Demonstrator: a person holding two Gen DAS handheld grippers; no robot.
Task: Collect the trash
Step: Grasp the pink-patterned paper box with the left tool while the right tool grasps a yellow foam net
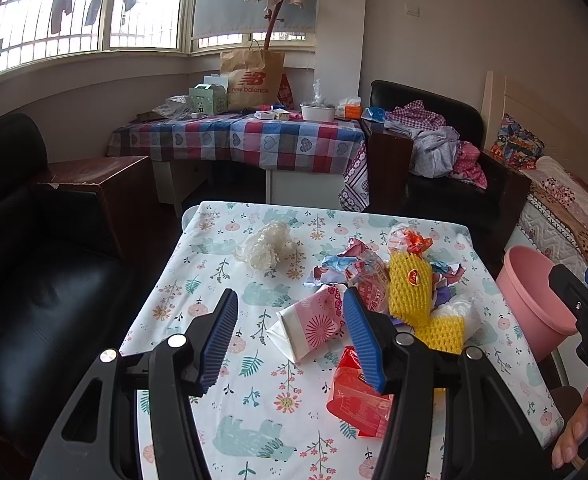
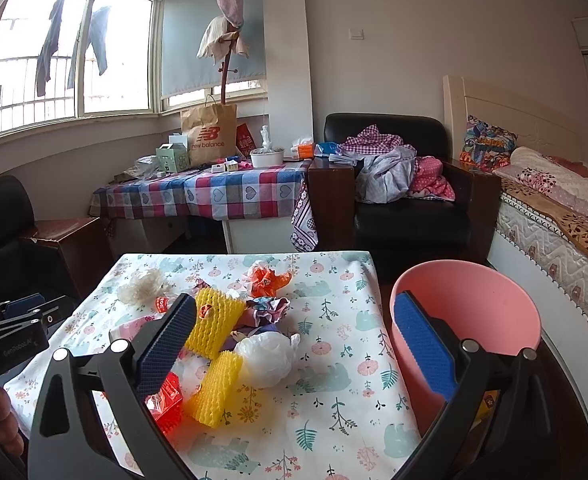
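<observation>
Trash lies in a heap on the floral tablecloth: a pink-and-white packet, yellow foam fruit netting, a red wrapper, a white plastic bag, an orange wrapper and a crumpled clear bag. My left gripper hovers open just above the pink-and-white packet. My right gripper hangs open above the white bag and netting. A pink bin stands off the table's right edge.
A black sofa borders the table on the left. Beyond it are a plaid-covered table with a paper bag, a black armchair piled with clothes, and a bed on the right. A person's fingers show at the edge.
</observation>
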